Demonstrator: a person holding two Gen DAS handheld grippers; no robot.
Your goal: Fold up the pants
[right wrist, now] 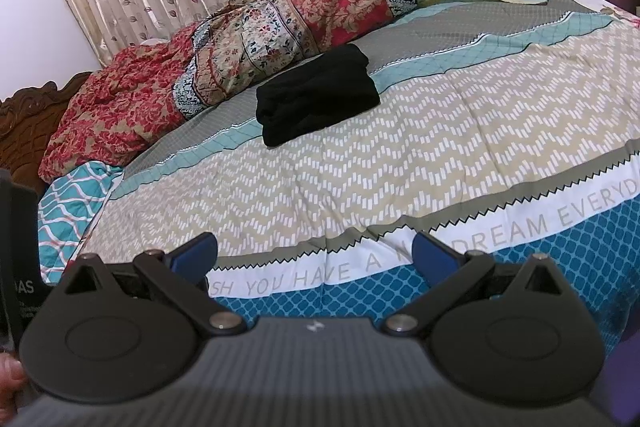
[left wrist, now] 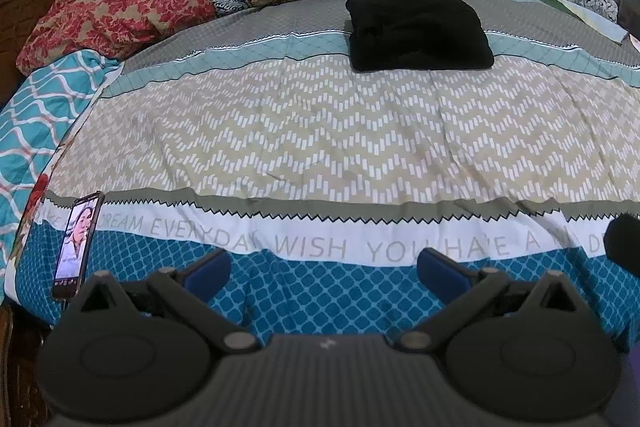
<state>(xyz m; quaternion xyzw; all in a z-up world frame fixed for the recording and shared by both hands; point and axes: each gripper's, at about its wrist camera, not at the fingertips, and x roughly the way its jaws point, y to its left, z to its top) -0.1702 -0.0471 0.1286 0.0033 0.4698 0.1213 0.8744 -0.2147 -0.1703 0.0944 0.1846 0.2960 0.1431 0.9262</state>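
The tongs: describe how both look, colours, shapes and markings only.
The left tongs and right tongs look alike: a ribbed dark grey body with a small pale mark at its centre, two round black discs, black link arms with silver pivot pins, and blue finger pads. No cables or sleeves show.

on the white band of your bedspread (left wrist: 328, 147) you could read "ream everyday wish you have a" in grey capitals from the left wrist, and "sh you have a ... dream everyd" from the right. the dark object (right wrist: 18, 267) at the right view's left edge showed the white letters "as"; its smaller print was unreadable.
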